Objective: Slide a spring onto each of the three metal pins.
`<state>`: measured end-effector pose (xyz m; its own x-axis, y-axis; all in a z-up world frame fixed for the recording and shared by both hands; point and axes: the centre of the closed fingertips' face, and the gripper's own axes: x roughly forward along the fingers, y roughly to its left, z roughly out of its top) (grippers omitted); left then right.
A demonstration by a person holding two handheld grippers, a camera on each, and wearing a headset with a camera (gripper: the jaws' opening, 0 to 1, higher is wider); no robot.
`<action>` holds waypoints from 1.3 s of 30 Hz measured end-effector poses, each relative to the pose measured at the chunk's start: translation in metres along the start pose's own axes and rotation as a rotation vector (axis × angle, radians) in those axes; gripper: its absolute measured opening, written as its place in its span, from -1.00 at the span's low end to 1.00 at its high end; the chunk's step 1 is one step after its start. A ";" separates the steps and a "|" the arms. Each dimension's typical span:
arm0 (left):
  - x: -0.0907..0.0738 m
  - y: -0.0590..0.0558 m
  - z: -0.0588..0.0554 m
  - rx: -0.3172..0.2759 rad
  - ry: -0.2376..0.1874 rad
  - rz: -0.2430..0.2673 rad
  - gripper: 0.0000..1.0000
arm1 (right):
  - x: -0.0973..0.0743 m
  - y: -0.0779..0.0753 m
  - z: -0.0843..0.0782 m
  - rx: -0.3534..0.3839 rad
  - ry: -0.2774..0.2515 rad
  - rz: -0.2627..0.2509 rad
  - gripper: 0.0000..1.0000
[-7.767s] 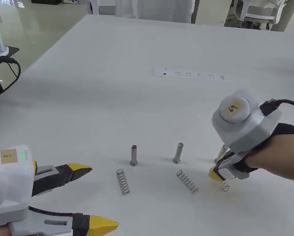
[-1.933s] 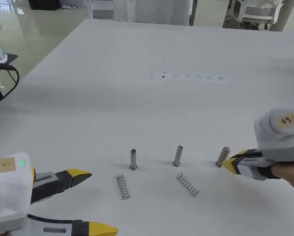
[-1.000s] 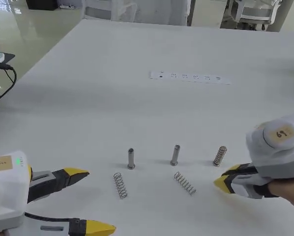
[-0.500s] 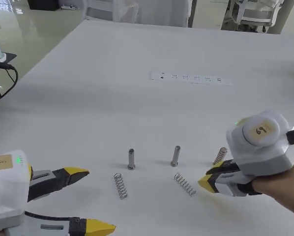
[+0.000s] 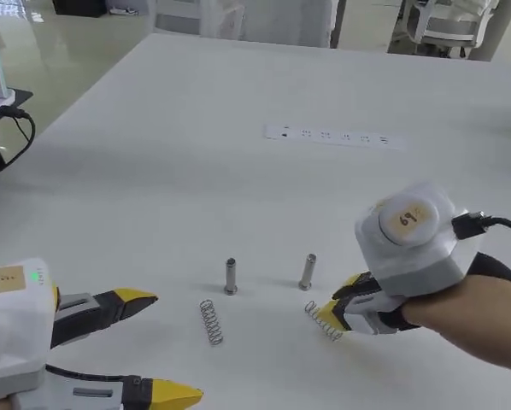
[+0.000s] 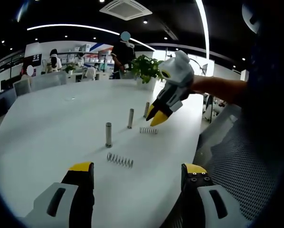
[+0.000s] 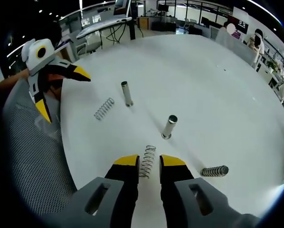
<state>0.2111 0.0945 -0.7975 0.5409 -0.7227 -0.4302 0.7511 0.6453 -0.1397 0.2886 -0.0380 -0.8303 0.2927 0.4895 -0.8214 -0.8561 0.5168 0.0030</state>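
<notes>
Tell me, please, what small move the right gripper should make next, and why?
Probably close the right gripper on the spring. Its jaws stand one on each side of that spring, with a little gap showing, so it does not look gripped yet. The pin just beyond is bare, so it seems the likely place to carry the spring afterwards.

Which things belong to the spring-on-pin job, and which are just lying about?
Job: left pin, middle pin, sprung pin, left spring, right spring, left gripper, right gripper.
Lying about: power strip, chair.
</notes>
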 end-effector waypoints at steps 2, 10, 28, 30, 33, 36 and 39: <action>0.000 0.000 0.000 0.000 -0.001 0.000 0.42 | 0.003 0.000 0.001 -0.005 0.007 0.002 -0.71; -0.001 0.002 0.000 -0.001 -0.003 -0.001 0.42 | 0.014 -0.002 0.000 -0.021 0.047 -0.003 -0.71; 0.001 0.004 0.000 -0.003 -0.002 -0.006 0.42 | 0.027 -0.005 -0.007 -0.037 0.100 -0.014 -0.72; 0.001 0.003 0.000 -0.003 -0.003 -0.005 0.42 | 0.028 -0.004 -0.007 -0.034 0.102 -0.010 -0.72; 0.001 0.003 0.000 -0.003 -0.003 -0.004 0.42 | 0.029 -0.003 -0.008 -0.036 0.109 -0.010 -0.72; 0.001 0.003 0.000 -0.003 -0.005 -0.002 0.42 | 0.030 -0.002 -0.007 -0.043 0.112 -0.011 -0.73; 0.001 0.003 0.000 -0.004 -0.005 -0.002 0.41 | 0.031 -0.003 -0.007 -0.058 0.117 -0.023 -0.72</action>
<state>0.2136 0.0957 -0.7979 0.5413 -0.7254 -0.4251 0.7507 0.6447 -0.1443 0.2970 -0.0296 -0.8597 0.2636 0.3908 -0.8819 -0.8738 0.4841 -0.0467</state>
